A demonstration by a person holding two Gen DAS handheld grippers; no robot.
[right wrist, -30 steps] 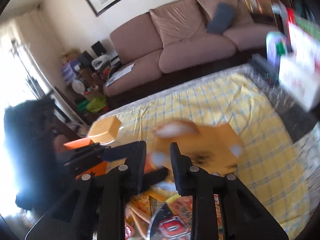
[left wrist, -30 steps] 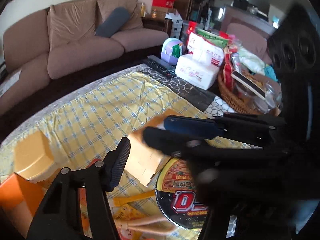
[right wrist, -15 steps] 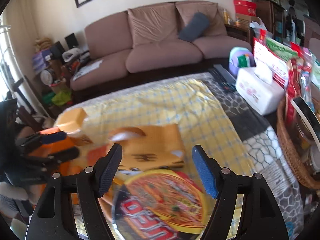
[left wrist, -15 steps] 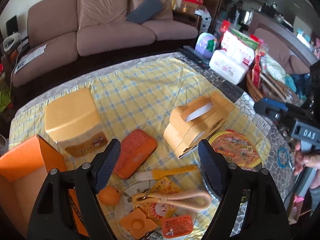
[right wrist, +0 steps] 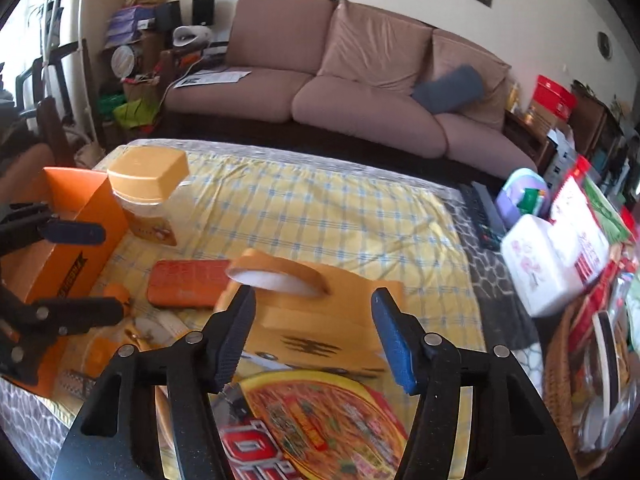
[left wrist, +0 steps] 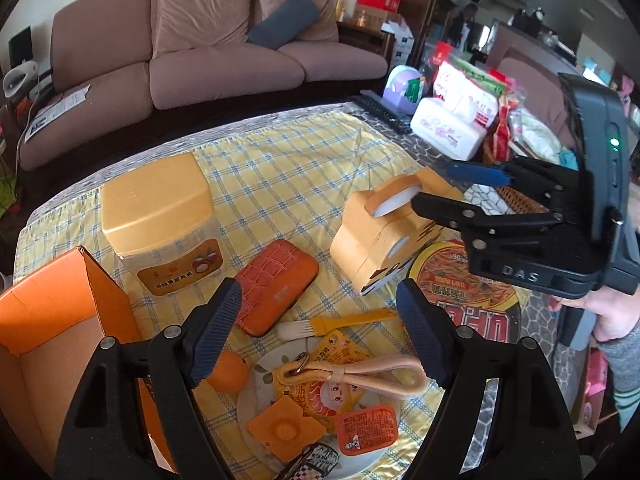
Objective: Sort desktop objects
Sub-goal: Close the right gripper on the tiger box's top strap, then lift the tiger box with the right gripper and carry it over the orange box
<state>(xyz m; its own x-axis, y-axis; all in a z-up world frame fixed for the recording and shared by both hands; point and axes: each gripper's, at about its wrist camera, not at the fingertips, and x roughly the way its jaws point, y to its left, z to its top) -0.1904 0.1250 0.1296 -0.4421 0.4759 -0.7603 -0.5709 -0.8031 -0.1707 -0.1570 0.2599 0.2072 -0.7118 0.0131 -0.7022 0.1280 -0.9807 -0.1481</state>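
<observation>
Right tongs point(right wrist: 314, 336) closing, nothing gripped, over tiger-striped tissue box point(right wrist: 320, 320) mid counter point(left wrist: 280, 168), noodle bowl point(right wrist: 312, 428) beneath. Left tongs point(left wrist: 316, 336) apart, empty, above plate point(left wrist: 260, 376) of small items; orange case point(left wrist: 276, 286), jar point(left wrist: 160, 224) beside.

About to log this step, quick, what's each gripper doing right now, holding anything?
Left gripper: open, holding nothing, above the plate.
Right gripper: fingers closing around the tiger-striped tissue box, not gripping it yet.
</observation>
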